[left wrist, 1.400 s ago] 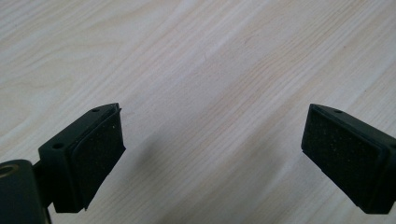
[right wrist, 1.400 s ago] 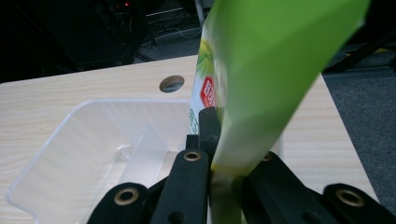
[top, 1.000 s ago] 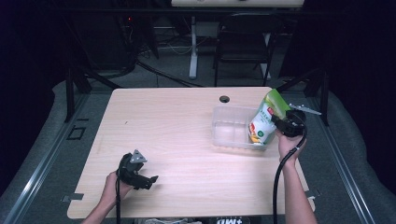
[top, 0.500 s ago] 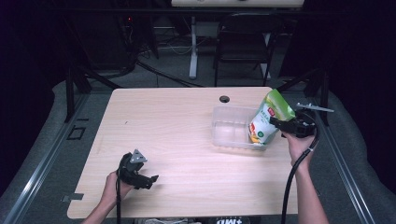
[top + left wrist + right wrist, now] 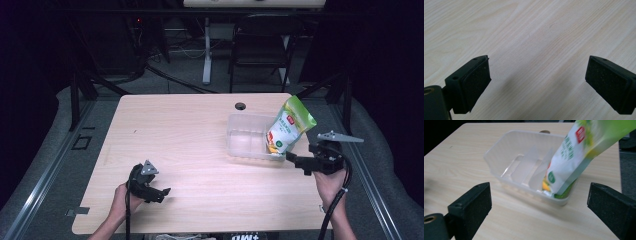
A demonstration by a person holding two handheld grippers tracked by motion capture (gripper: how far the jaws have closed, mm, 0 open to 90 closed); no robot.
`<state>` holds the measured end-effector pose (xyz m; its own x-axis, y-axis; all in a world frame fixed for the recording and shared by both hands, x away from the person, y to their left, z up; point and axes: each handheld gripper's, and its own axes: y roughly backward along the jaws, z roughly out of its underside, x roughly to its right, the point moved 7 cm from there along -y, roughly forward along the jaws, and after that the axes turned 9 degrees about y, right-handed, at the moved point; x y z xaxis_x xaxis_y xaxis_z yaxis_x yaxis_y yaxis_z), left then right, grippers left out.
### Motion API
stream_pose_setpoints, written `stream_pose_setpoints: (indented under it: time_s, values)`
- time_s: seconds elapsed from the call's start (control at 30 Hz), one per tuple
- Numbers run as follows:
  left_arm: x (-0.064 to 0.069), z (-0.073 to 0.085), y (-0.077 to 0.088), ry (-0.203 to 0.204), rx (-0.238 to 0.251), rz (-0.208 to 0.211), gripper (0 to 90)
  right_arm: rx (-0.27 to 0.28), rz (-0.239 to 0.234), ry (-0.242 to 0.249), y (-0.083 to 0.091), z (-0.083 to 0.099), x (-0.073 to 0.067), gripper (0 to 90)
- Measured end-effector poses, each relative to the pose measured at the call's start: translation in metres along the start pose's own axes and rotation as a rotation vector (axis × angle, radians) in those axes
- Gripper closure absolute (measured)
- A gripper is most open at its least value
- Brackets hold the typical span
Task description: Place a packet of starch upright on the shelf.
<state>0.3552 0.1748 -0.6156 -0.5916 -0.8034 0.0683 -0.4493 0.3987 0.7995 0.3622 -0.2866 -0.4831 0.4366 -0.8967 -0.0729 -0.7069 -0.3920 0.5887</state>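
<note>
One green-and-white pouch (image 5: 288, 126) stands on end in the right end of a clear plastic bin (image 5: 239, 145), leaning up and out toward two o'clock over the bin's right wall. The bin sits on the table (image 5: 175, 130) at about three o'clock from the table's middle, just below a dark cable hole (image 5: 240, 106).

The pouch looks like a light, soft foil-film bag with a stiff sealed edge. It will probably crumple under a squeeze and slide on its glossy face, so the flat upper seam or the side gusset seems the safest place to pinch. The bin looks thin, rigid and light, likely to skate on the wood if nudged; in the right gripper view its inside shows upright dividers (image 5: 530, 163).

The right gripper (image 5: 295, 160) sits at four o'clock of the bin, just clear of the pouch. Its jaws have just been opening and now stand wide apart with nothing between them. The left gripper (image 5: 162, 192) rests near the table's seven o'clock corner, jaws spread wide over bare wood, holding nothing.

Count: one pouch, one bin, two grippers.
</note>
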Motion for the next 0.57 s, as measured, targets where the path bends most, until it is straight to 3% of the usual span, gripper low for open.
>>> stream_pose_setpoints:
  time_s: [0.2,0.23,0.3,0.33,0.57]
  values:
    - [0.000,0.000,0.000,-0.007,-0.002,-0.003,5.6,-0.023,-0.009,0.067,-0.004,0.029,-0.022,0.6]
    - [0.000,0.000,-0.001,-0.013,-0.004,-0.006,5.6,-0.051,-0.041,0.084,-0.010,0.042,-0.030,0.0]
    - [0.001,-0.001,-0.002,-0.016,-0.005,-0.006,5.6,-0.062,-0.066,0.090,-0.012,0.046,-0.033,0.0]
    - [0.001,0.000,-0.002,-0.017,-0.006,-0.003,5.6,-0.091,-0.089,0.109,-0.016,0.058,-0.038,0.0]
    - [-0.002,0.000,-0.002,-0.014,-0.004,0.004,5.5,-0.164,-0.090,0.137,-0.028,0.088,-0.043,2.1]
